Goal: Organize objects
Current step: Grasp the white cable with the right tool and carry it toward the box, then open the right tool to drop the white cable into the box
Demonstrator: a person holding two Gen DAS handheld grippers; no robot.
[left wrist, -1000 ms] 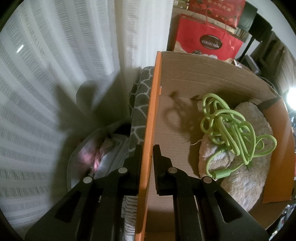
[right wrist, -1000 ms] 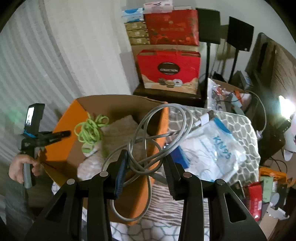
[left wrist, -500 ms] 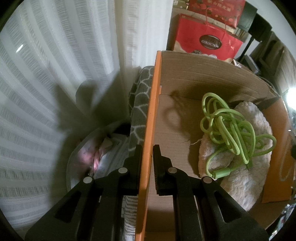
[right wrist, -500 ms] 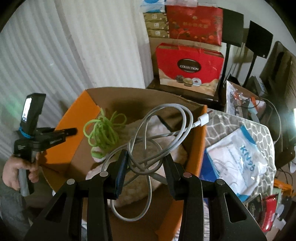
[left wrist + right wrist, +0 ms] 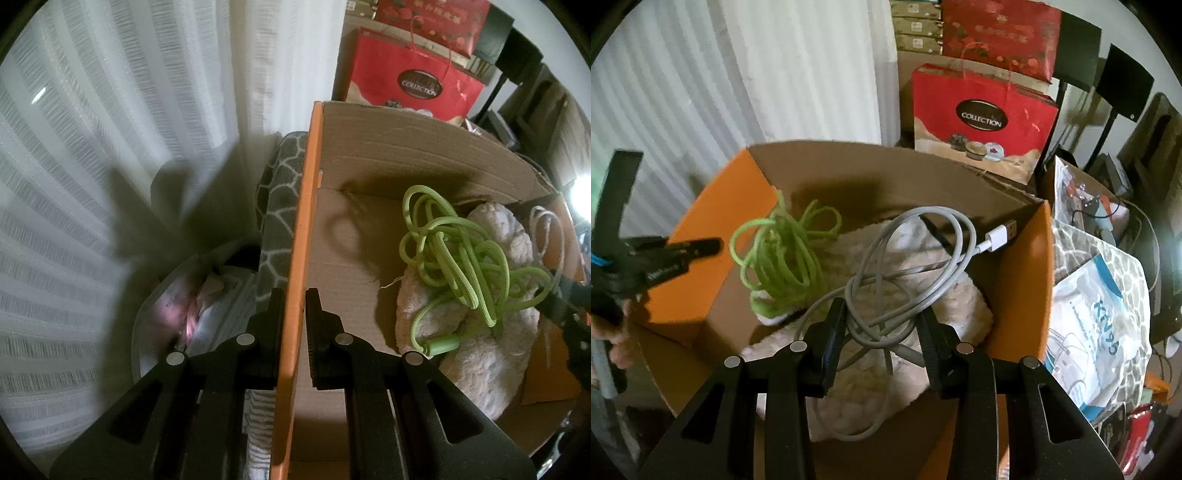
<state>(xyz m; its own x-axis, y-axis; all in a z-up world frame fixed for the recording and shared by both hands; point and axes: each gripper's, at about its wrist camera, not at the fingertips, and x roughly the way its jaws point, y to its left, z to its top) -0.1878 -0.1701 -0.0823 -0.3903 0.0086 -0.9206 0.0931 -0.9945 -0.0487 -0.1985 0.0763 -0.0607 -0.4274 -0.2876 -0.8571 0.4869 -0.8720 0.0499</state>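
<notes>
Right wrist view: your right gripper (image 5: 881, 325) has its jaws pinching the limp, light grey cable (image 5: 916, 258) mid-coil over the box (image 5: 713, 206); loops flop, so keep gripping the bunch. Left gripper (image 5: 294, 325) clamps the flap.

curtain (image 5: 110, 147) | red gift bag (image 5: 982, 118) | KN95 pack (image 5: 1097, 332) | music stands (image 5: 1123, 85)

Grey coiled cable (image 5: 886, 280) with white USB plug, centre of frame, hanging over open orange-flapped cardboard box (image 5: 1015, 295), tangled lime-green cord (image 5: 779, 254) left of centre on fluffy cream cloth (image 5: 857, 376) inside.
</notes>
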